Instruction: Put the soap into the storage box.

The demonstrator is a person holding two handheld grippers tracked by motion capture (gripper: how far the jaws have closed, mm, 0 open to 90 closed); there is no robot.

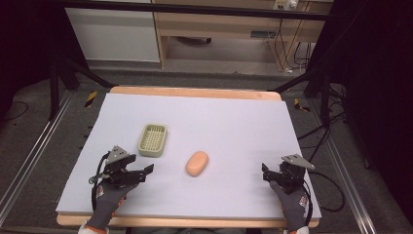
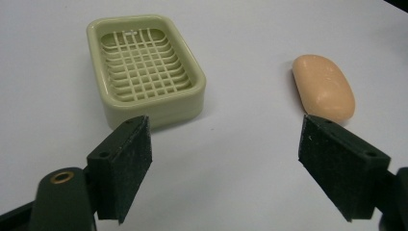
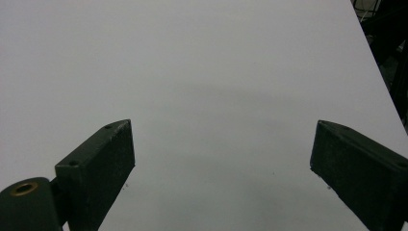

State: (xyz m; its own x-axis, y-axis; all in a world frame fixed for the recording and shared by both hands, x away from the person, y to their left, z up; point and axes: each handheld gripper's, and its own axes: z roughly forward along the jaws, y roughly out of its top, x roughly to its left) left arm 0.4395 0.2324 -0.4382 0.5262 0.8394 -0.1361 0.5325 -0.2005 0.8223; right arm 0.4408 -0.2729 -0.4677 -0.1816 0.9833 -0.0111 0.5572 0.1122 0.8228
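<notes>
A pale green soap dish (image 1: 153, 140) with a grid insert sits on the white table sheet, left of centre. A peach bar of soap (image 1: 197, 163) lies to its right, apart from it. My left gripper (image 1: 143, 174) is held open near the front left, just short of both. In the left gripper view the dish (image 2: 144, 67) is ahead to the left and the soap (image 2: 323, 86) ahead to the right, with nothing between the jaws of the left gripper (image 2: 226, 127). My right gripper (image 1: 266, 174) stands open at the front right over bare sheet (image 3: 216, 72), holding nothing.
The white sheet (image 1: 234, 122) covers a wooden table top whose edge shows at the back and front. Black frame posts and cables stand off the table on both sides. Wooden furniture stands behind on the floor.
</notes>
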